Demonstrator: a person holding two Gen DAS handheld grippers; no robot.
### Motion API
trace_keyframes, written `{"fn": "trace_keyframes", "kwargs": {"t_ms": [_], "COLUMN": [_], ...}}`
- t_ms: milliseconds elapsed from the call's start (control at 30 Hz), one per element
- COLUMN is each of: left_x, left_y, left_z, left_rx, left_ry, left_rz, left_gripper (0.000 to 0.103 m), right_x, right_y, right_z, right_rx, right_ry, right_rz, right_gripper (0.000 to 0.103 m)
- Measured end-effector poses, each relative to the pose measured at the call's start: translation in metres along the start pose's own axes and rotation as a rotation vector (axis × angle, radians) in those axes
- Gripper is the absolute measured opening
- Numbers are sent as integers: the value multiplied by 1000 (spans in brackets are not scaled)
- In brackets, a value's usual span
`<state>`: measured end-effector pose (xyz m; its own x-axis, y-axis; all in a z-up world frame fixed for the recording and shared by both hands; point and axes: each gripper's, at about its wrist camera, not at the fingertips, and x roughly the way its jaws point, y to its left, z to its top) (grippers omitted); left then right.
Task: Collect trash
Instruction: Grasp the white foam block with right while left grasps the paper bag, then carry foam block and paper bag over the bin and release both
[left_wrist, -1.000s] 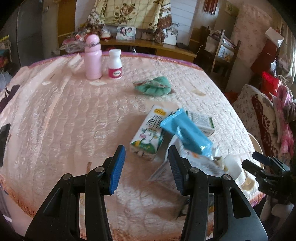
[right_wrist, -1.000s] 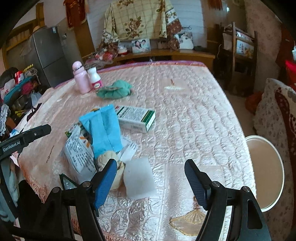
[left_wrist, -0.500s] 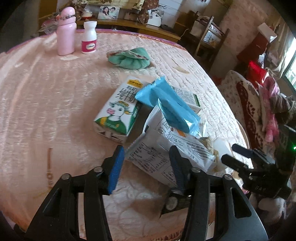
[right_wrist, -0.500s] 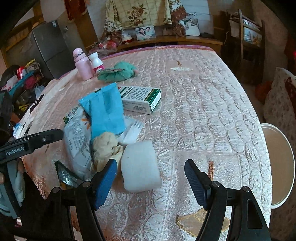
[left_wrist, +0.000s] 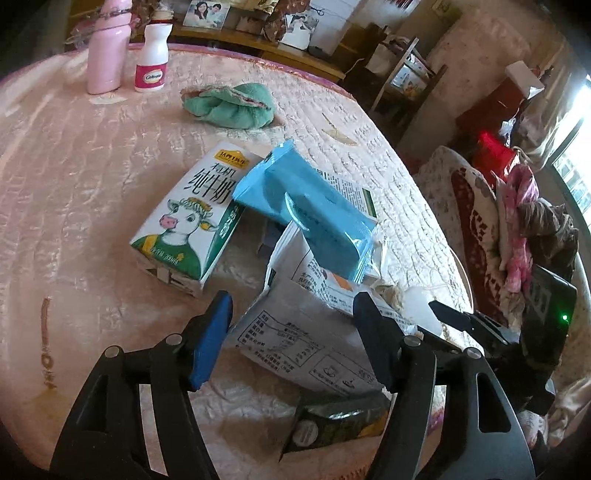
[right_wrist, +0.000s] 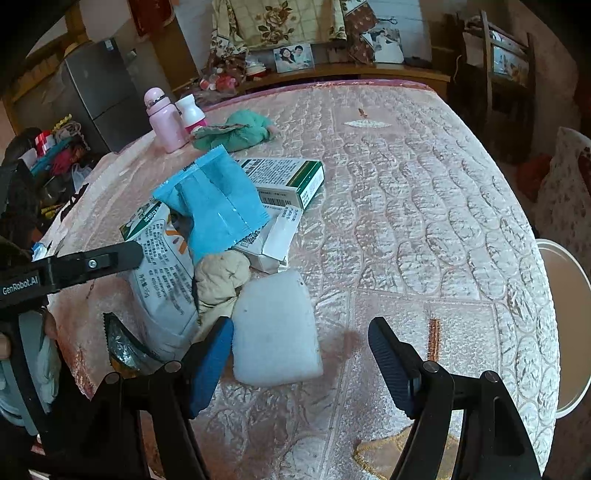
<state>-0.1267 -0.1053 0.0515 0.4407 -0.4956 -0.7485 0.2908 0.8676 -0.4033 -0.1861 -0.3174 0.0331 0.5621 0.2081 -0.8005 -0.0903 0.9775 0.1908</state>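
Note:
A trash pile lies on the pink quilted table: a milk carton (left_wrist: 184, 221), a blue wrapper (left_wrist: 306, 214) (right_wrist: 214, 206), a white printed bag (left_wrist: 306, 332) (right_wrist: 166, 280), a green-and-white box (right_wrist: 284, 177), a beige crumpled wad (right_wrist: 219, 277), a white foam block (right_wrist: 275, 328) and a dark foil wrapper (left_wrist: 332, 424). My left gripper (left_wrist: 291, 339) is open, its jaws on either side of the printed bag's near end. My right gripper (right_wrist: 301, 365) is open, with the foam block just ahead between its fingers.
A pink bottle (left_wrist: 105, 55), a white pill bottle (left_wrist: 151, 59) and a green cloth (left_wrist: 232, 105) stand at the far side. A round white stool (right_wrist: 565, 325) sits past the table's right edge. Furniture and clutter ring the room.
Both grippers have moved closer to the trash pile. The left one has dropped toward the printed bag and opened wider; the right one has closed in on the foam block.

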Motion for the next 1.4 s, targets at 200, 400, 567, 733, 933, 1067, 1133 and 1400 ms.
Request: {"fn": "trace_keyframes", "kwargs": {"t_ms": [200,400,567,733,933,1067,1133,1400], "left_x": [7,-5,-23,-42,-61,-61,-59,-34], "left_y": [-9,-19,-27,-33,-58,-77,-88,-149], "left_z": [-4,0,7,18,36,44,46,53], "left_rx": [22,60,71,58,96,121,132,196], "left_ry": [18,-17,-66,-120,-182,-197,-199,-186], "left_rz": [-4,15,7,-3,-11,-16,-22,-54], "left_gripper": [58,24,20,20,19,19,19,20], "right_x": [4,-5,-27,-42,-61,-72,-77,-108], "right_y": [-2,1,-15,-28,-35,-44,-51,-97], "right_z": [-3,-2,1,3,4,4,4,-1], "right_rx": [-1,-24,17,46,56,69,81,140], "right_ry": [7,-14,-71,-102,-141,-163,-174,-225], "right_rz": [85,56,40,27,20,5,-6,-87], "right_gripper": [43,38,38,38,38,38,38,38]}}
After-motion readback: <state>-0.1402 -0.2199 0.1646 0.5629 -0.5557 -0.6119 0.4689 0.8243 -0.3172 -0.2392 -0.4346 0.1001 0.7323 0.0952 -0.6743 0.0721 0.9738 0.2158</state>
